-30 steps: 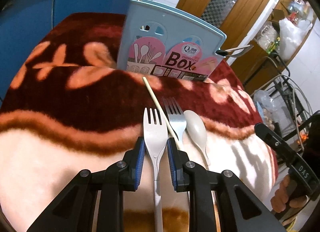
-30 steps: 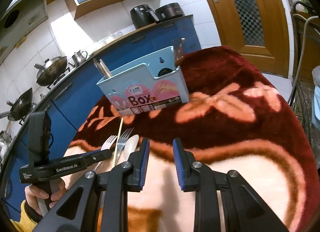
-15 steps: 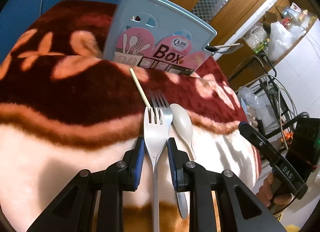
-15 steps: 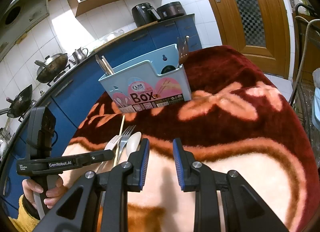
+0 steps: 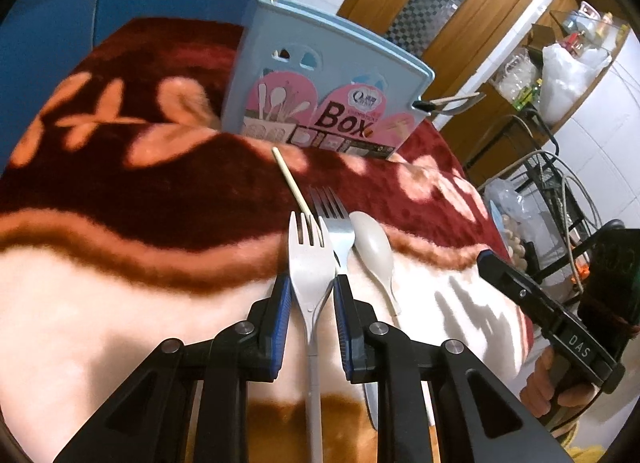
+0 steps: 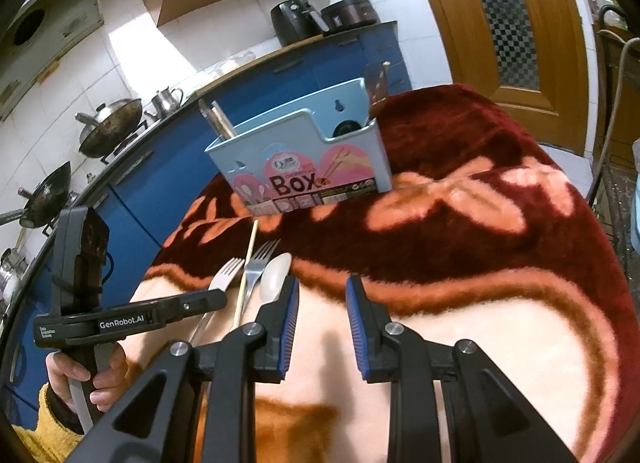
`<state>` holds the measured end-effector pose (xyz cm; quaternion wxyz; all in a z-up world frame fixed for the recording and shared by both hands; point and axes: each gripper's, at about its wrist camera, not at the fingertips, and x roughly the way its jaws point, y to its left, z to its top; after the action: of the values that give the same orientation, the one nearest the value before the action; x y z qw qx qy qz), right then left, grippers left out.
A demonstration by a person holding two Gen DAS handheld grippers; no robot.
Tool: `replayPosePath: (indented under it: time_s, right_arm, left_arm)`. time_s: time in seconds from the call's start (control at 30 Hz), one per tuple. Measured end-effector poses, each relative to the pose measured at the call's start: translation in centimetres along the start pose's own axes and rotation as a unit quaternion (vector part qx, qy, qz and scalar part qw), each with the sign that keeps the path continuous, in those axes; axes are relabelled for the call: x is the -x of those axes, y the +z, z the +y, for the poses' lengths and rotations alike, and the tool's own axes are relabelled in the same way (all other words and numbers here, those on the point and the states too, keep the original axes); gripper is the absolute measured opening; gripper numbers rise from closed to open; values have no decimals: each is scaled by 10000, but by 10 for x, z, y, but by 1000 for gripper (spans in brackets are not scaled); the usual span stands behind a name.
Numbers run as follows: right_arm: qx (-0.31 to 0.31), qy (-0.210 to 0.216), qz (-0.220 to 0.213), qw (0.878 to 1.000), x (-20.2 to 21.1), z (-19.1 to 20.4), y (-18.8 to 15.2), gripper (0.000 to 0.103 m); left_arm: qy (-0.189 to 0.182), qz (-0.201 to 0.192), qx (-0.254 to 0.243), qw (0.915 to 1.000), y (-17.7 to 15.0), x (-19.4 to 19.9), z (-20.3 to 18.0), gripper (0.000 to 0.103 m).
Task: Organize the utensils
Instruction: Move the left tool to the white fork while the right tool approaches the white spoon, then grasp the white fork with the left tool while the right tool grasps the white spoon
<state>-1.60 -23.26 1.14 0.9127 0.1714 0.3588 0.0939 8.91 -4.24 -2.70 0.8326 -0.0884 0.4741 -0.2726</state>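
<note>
My left gripper (image 5: 311,295) is shut on a white plastic fork (image 5: 310,267), its tines pointing away, held just above the blanket. Beside it lie a metal fork (image 5: 334,219), a single wooden chopstick (image 5: 294,187) and a white spoon (image 5: 374,251). A light blue utensil box (image 5: 320,99) with a pink "Box" label stands beyond them, with utensils in it. In the right wrist view the box (image 6: 304,159), white fork (image 6: 224,275), metal fork (image 6: 256,263), chopstick (image 6: 246,267) and spoon (image 6: 274,275) show left of my right gripper (image 6: 322,315), which is open and empty over the blanket.
The table is covered by a red, maroon and cream floral blanket (image 6: 460,247). Blue kitchen cabinets (image 6: 168,167) with woks lie behind the box. A wooden door (image 6: 512,23) is at the back right. A wire rack (image 5: 560,191) stands off the table's right side.
My left gripper has lifted the white fork slightly off the blanket and tipped up, bringing the box higher and closer in view. The right gripper has stayed open, nearly still.
</note>
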Motion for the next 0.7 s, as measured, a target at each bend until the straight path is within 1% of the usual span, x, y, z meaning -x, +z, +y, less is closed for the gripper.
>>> replayPosePath:
  time_s: [0.07,0.13,0.17,0.23,0.3,0.47,0.53,0.63,0.7]
  right_arm:
    - [74,59,138,9999,-4,4,0,27]
    - [196,111,305,9993,-9,11,0,27]
    - [244,126,373,9989,-12,14,0,27]
    - [333,161,525,9979,-18,21,0,27]
    - [428,201,712,9963,-26,29,-1,27]
    - [638,199,1222,9902,-46,41,-1,27]
    - [635,173,1482,9868,-56,42,-1,27]
    - [661,142,1723,9827,-64,42,1,27]
    - [708,133,1855,9800,-67,43,3,27]
  left_arm:
    - [323,-152,-125,9993,-1,5,-2,22]
    - [833,-263,-238,9959,-2,8,-2,22]
    - [985,-293,-253,9944,-2,9,0,22]
    - [1209,-300,-229,9919,-2,9,5,22]
    - [1311,-272,-150,9909,-3,8,11,22]
    - [1085,-105,-32,9940,-3,9,22,22]
    - [911,31,0,9958,-2,10,24,23]
    - [680,290,113,9972,-2,14,32,24]
    - [626,424,140,9970,-2,16,35,24]
